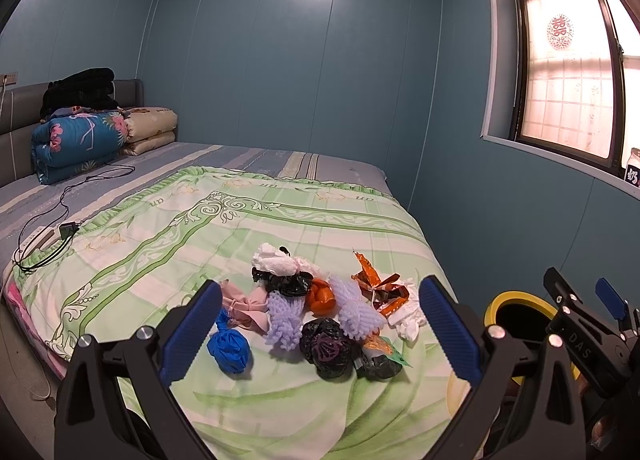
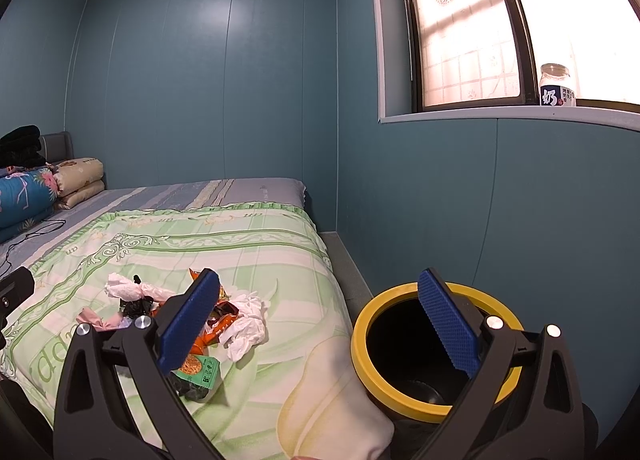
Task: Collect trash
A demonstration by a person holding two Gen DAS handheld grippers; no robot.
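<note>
A heap of trash lies on the green bedspread (image 1: 168, 244): a blue wad (image 1: 230, 350), a pink cloth (image 1: 246, 306), purple foam nets (image 1: 284, 320), black bags (image 1: 326, 348), orange wrappers (image 1: 372, 284) and white tissue (image 1: 276, 262). My left gripper (image 1: 320, 328) hovers open over the heap with nothing between its fingers. Beside the bed stands a black bin with a yellow rim (image 2: 360, 336). My right gripper (image 2: 318, 324) is open and empty, spanning the bed edge and the bin. White tissue (image 2: 246, 326) and a green packet (image 2: 200, 370) show near its left finger.
Folded quilts (image 1: 80, 139) and dark clothes sit by the headboard. A power strip and black cable (image 1: 48, 238) lie at the bed's left side. A jar (image 2: 556, 85) stands on the window sill. Blue walls close in behind and right of the bed.
</note>
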